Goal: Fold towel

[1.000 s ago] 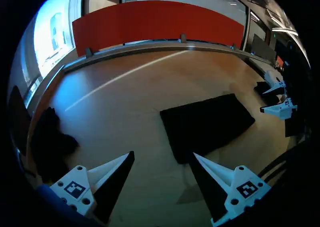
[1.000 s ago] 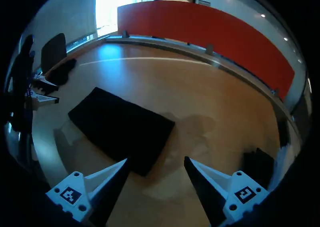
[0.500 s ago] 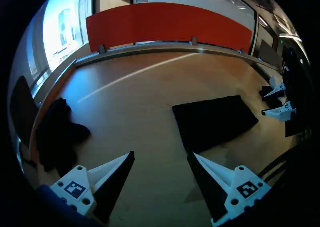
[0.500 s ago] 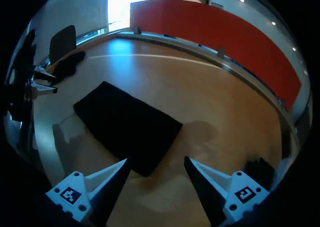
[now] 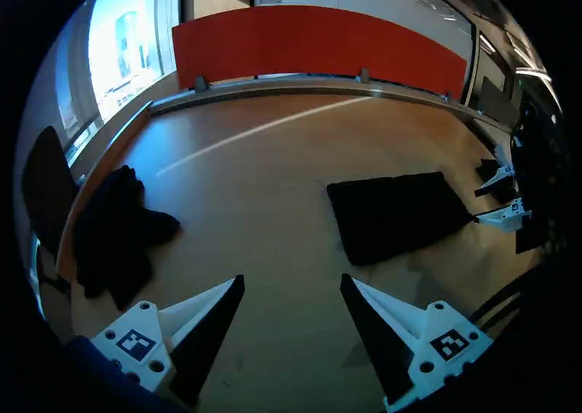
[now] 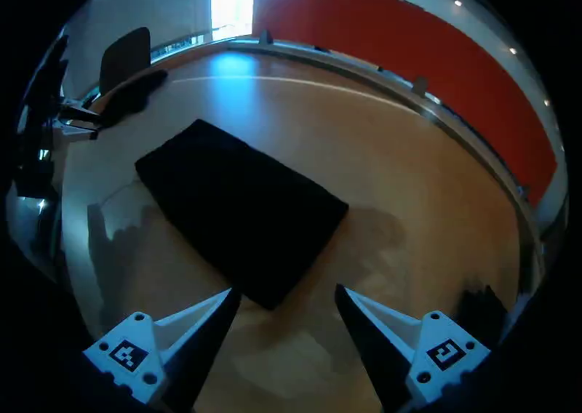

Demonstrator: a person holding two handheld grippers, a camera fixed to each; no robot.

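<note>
Towel, black, lying flat as a folded rectangle on the wooden table, touched by neither tool. Left gripper and right gripper both spread wide, holding nothing, above the table's near side. Dark cloth heap well apart from the towel; red partition along the far edge.

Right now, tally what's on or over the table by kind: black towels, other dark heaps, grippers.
Black towel: 1
Dark heaps: 2, one by the chair, one at the far edge
Grippers: 2, left gripper and right gripper, both open
Total: 5
</note>
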